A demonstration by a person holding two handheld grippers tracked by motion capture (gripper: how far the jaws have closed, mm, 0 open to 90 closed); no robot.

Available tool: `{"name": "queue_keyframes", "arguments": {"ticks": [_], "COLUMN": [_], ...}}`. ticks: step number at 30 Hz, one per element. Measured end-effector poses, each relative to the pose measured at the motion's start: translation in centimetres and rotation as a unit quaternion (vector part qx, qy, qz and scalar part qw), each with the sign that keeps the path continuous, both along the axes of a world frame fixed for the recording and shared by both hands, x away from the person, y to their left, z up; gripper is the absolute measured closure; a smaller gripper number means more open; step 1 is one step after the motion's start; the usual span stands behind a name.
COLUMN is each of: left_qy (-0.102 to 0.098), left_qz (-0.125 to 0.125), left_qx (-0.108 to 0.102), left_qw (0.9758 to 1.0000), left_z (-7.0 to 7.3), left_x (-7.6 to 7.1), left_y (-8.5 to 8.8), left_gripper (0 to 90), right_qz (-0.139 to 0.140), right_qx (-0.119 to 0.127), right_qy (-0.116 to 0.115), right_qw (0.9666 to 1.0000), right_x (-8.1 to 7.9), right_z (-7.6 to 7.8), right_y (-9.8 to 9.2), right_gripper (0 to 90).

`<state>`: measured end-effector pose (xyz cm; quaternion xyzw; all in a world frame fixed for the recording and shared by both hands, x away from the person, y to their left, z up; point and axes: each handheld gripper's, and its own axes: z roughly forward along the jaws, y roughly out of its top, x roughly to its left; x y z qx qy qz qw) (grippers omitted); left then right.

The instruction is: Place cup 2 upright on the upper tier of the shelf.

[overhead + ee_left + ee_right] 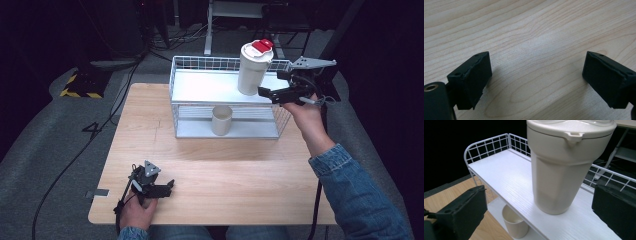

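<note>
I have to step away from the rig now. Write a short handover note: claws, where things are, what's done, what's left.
Right claw: open, jaws either side of the cream lidded tumbler, not gripping it.
Left claw: open, resting low over the bare wooden table, holding nothing.
Things: the tumbler stands upright on the top shelf of the white wire rack; a small cream cup stands on the lower shelf.
Done: tumbler appears to be placed on the shelf.
Left: unclear whether the right claw is about to grasp or withdraw.
</note>
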<state>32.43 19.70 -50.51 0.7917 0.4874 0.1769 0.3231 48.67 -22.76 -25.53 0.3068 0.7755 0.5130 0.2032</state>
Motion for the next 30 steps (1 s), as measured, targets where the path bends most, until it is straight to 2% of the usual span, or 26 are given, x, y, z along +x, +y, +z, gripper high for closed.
{"name": "queue_keyframes", "arguments": {"ticks": [2, 9, 30], "left_qy": [0.000, 0.000, 0.001], "left_qz": [0.000, 0.000, 0.000], "left_qx": [0.000, 0.000, 0.003], "left_qw": [1.0000, 1.0000, 1.0000], "left_z": [0.0, 0.0, 0.0], "left_x": [0.0, 0.0, 0.1], "left_y": [0.0, 0.0, 0.0], "left_gripper": [9.4, 9.3, 8.3], "right_qz": [0.007, 0.019, 0.016], "right_qx": [0.007, 0.005, -0.018], "right_qy": [0.002, 0.005, 0.015], "right_qw": [0.9999, 0.9998, 0.9996], "right_x": [-0.6, -2.4, -6.8], "right_z": [0.1, -0.1, -3.6], "right_y": [-0.2, -0.7, -4.3], "right_gripper": [0.3, 0.3, 0.3]}}
